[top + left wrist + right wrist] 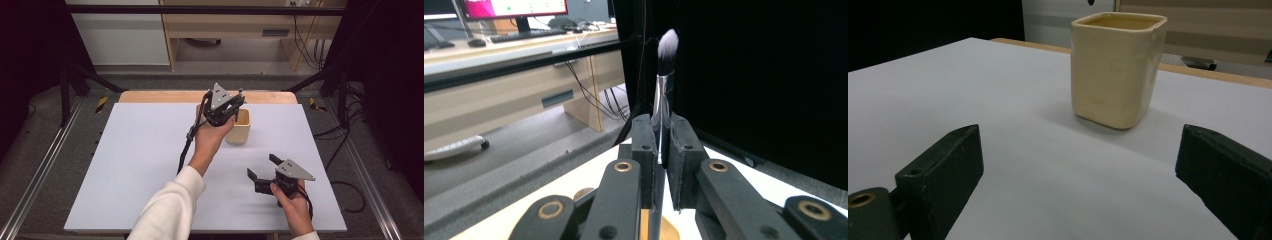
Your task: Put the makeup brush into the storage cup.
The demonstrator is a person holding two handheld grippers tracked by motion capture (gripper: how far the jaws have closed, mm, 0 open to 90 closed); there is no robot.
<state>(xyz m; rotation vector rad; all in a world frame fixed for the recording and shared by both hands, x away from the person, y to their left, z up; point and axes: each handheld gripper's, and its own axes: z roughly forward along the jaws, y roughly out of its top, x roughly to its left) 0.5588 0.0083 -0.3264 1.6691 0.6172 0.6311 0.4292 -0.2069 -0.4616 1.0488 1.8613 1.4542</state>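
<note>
Brush (663, 107) handle: running down between the left tongs (663, 145), its lower end slipping out of sight.
Cup (239, 127) near wall: hiding behind hand (210, 137).
Right tongs (1078, 180) tips: being cropped by the frame's bottom edge.

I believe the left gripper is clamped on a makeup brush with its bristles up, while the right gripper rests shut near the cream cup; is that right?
Not quite: the right gripper is open, its jaws wide apart in the right gripper view. The left gripper does clamp the makeup brush, bristles up, near the cream cup.

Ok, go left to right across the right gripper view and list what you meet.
One black jaw of the open right gripper → cream square cup standing on the white table → the other black jaw.
</note>
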